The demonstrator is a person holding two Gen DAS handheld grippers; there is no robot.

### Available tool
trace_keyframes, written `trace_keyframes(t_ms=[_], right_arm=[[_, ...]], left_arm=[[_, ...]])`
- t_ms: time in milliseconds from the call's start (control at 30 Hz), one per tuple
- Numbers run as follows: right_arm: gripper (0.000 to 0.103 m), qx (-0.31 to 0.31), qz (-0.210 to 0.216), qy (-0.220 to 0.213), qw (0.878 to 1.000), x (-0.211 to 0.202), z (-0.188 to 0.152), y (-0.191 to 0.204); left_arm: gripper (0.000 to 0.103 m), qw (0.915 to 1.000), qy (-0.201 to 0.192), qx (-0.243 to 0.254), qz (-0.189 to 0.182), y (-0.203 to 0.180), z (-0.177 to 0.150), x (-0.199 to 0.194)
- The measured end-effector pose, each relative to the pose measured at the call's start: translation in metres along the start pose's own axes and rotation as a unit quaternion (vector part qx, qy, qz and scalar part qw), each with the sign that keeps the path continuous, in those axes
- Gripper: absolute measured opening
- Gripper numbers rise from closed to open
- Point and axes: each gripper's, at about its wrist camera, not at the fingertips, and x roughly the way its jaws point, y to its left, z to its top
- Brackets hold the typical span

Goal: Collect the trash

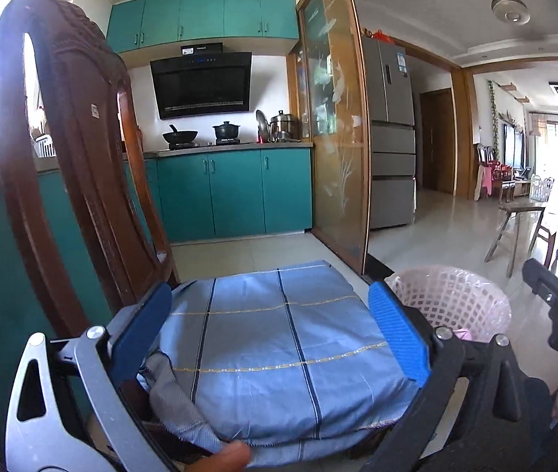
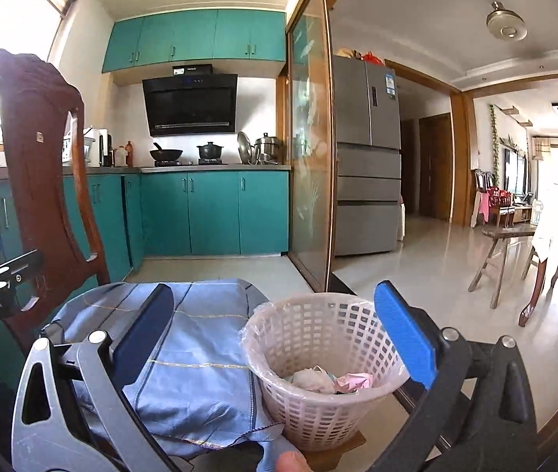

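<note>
1. Nearest your lenses, a fingertip shows at the bottom edge of each view, and just past it lies the blue checked cushion (image 1: 271, 354) on the seat of the carved wooden chair (image 1: 66, 149).

2. Your left hand-held gripper (image 1: 275, 326) stands wide, its blue pads to either side of the cushion with nothing between them.

3. Your right hand-held gripper (image 2: 279, 338) is spread just as wide and carries nothing; in its view the pads frame the white lattice basket (image 2: 318, 358) without touching it.

4. Look at the basket: it wears a clear plastic liner, sits at the right of the cushion in the lower middle of the right wrist view, and holds crumpled trash (image 2: 332, 379), whitish and pink scraps lying in its bottom.

5. Judging by empty jaws and scraps already in the basket, you are between pieces, or possibly finished; no loose trash shows on the cushion or on the pale tiled floor (image 2: 428, 275) in either view.

6. Next you need to find whatever remains. Both cameras point nearly level toward the teal kitchen cabinets (image 2: 208, 212), so tilt down and sweep the area around the chair before committing to a reach.

7. Should a scrap appear, approach with the nearer jaw pair kept wide, close only once the piece sits between the pads, then carry it over the rim.
</note>
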Motion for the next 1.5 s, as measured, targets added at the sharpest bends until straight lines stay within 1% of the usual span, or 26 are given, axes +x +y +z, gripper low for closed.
trace_keyframes(t_ms=[200,500,1133,1500], right_arm=[[0.100,-0.014,-0.020,-0.014,1.000,-0.017,0.005,0.008],[0.100,-0.033,-0.022,-0.014,0.999,-0.022,0.006,0.020],[0.100,-0.029,-0.016,-0.005,0.999,-0.016,-0.001,0.023],[0.100,-0.027,-0.016,-0.002,1.000,-0.014,0.000,0.022]], left_arm=[[0.100,0.9999,-0.004,0.003,-0.010,0.002,0.002,-0.016],[0.100,0.9997,-0.003,-0.011,-0.022,0.010,0.002,-0.024],[0.100,0.9993,0.011,-0.012,-0.034,0.007,-0.001,-0.018],[0.100,0.9992,0.014,-0.015,-0.033,0.010,-0.002,-0.015]])
